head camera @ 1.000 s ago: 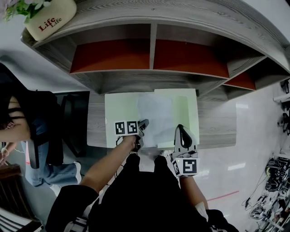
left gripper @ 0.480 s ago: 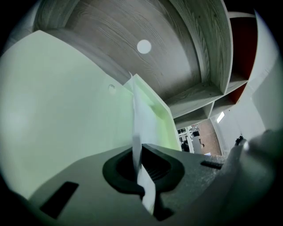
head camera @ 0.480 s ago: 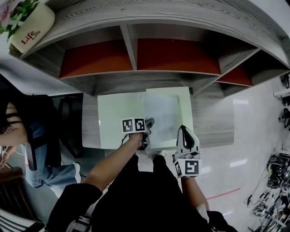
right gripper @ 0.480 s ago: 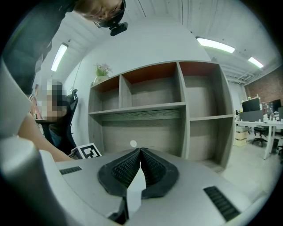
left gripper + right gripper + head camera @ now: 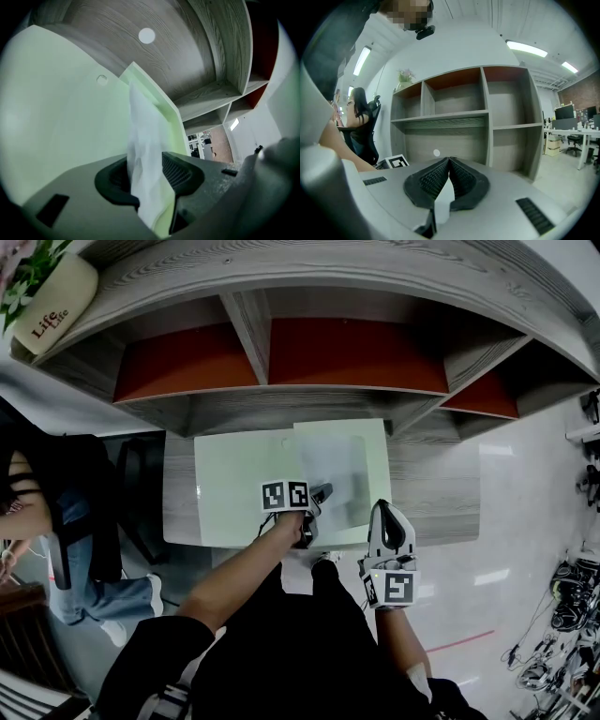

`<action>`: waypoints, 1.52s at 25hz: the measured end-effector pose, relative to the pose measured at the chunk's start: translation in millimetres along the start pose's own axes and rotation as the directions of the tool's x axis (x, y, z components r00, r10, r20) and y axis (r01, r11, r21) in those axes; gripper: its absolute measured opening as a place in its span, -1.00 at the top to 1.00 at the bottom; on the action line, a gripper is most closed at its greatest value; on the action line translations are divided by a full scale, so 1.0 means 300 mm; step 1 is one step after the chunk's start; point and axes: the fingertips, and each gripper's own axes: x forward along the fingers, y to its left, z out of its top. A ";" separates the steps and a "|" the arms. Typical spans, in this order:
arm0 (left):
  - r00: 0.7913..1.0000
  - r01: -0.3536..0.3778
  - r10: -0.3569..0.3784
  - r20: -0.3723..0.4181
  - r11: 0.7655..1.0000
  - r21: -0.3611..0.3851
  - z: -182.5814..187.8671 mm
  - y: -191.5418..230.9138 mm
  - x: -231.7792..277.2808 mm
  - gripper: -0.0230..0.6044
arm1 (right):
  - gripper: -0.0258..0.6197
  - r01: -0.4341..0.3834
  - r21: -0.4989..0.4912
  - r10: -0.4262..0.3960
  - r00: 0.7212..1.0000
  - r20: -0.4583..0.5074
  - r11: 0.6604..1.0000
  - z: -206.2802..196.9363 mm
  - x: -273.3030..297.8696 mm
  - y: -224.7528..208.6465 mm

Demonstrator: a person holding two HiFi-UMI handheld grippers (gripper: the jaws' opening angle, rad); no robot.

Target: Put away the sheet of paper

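Your left gripper [image 5: 319, 495] had its 2 jaws opening, with the near edge of the sheet of paper [image 5: 339, 470] between them. The sheet lay on the right part of the green mat [image 5: 234, 488] on the desk [image 5: 436, 493]. Your right gripper [image 5: 387, 518] was at the desk's near edge, its jaws pressed together.

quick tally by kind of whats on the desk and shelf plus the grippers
sheet of paper: 1
green mat: 1
plant pot: 1
grippers: 2 (left gripper, jaws opening with the sheet between them; right gripper)
total: 5
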 end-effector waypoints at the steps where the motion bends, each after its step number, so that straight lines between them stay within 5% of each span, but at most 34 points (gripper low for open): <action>1: 1.000 -0.001 0.001 -0.002 1.000 0.002 -0.002 -0.001 0.001 0.30 | 0.85 0.003 0.001 -0.003 1.000 0.003 1.000 0.002 -0.002 -0.003; 8: 0.995 -0.085 0.080 0.057 0.993 0.084 0.038 -0.003 -0.089 -0.28 | 0.85 0.001 0.009 -0.001 1.000 0.028 1.000 0.031 0.004 0.017; 12: 0.986 -0.107 0.082 0.143 0.979 0.176 0.087 -0.019 -0.196 -0.29 | 0.85 -0.036 0.000 0.036 0.994 0.099 0.999 0.086 0.033 0.070; 18: 0.952 -0.194 0.091 0.292 0.918 0.346 0.150 -0.046 -0.393 -0.29 | 0.85 -0.113 -0.025 0.115 0.987 0.115 0.993 0.134 0.085 0.178; 21: 0.918 -0.259 0.068 0.391 0.850 0.459 0.179 -0.090 -0.502 -0.28 | 0.85 -0.149 -0.041 0.153 0.980 0.129 0.988 0.167 0.109 0.232; 24: 0.872 -0.338 0.029 0.489 0.758 0.558 0.200 -0.167 -0.620 -0.16 | 0.85 -0.178 -0.058 0.185 0.971 0.151 0.982 0.209 0.126 0.282; 26: 0.836 -0.388 0.000 0.549 0.707 0.591 0.211 -0.223 -0.701 0.04 | 0.85 -0.194 -0.066 0.202 0.964 0.171 0.979 0.246 0.137 0.315; 30: 0.762 -0.474 -0.038 0.647 0.648 0.596 0.235 -0.288 -0.842 0.51 | 0.85 -0.229 -0.085 0.243 0.946 0.215 0.970 0.325 0.158 0.381; 33: 0.712 -0.503 -0.085 0.697 0.631 0.591 0.246 -0.326 -0.928 0.89 | 0.85 -0.249 -0.100 0.266 0.934 0.238 0.963 0.370 0.162 0.419; 38: 0.668 -0.448 -0.207 0.715 0.655 0.608 0.248 -0.393 -1.031 0.91 | 0.85 -0.256 -0.124 0.281 0.923 0.264 0.959 0.437 0.162 0.458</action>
